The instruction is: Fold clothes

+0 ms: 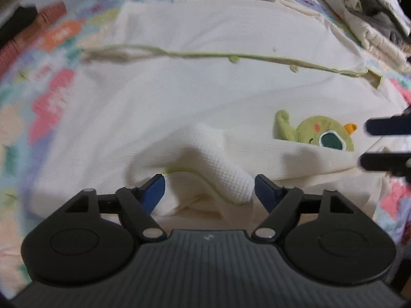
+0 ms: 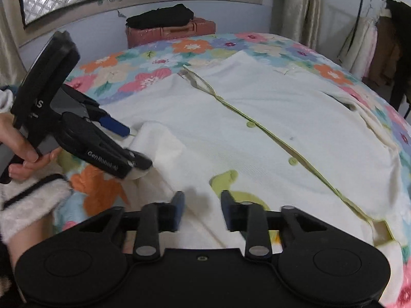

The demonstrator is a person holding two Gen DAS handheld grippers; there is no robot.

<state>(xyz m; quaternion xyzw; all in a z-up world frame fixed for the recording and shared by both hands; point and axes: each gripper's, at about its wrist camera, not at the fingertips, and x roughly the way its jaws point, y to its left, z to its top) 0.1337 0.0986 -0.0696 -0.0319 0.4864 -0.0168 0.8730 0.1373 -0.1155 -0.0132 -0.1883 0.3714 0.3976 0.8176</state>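
Left wrist view showed your left tool (image 1: 209,186) with its fingers spread wide around a raised fold of the white garment (image 1: 205,89), which lay buttoned-side up on the floral bed cover (image 1: 51,97). Your right tool (image 2: 203,205) hovered just above the garment's near hem beside the green dinosaur patch (image 1: 316,133), fingers apart and gripping nothing. A stack of folded clothes (image 1: 367,12) sat at the bed's far corner.

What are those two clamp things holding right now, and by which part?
Neither grips anything. The left hand-held gripper is open around the white cardigan's bunched sleeve cuff; the right hand-held gripper is open.
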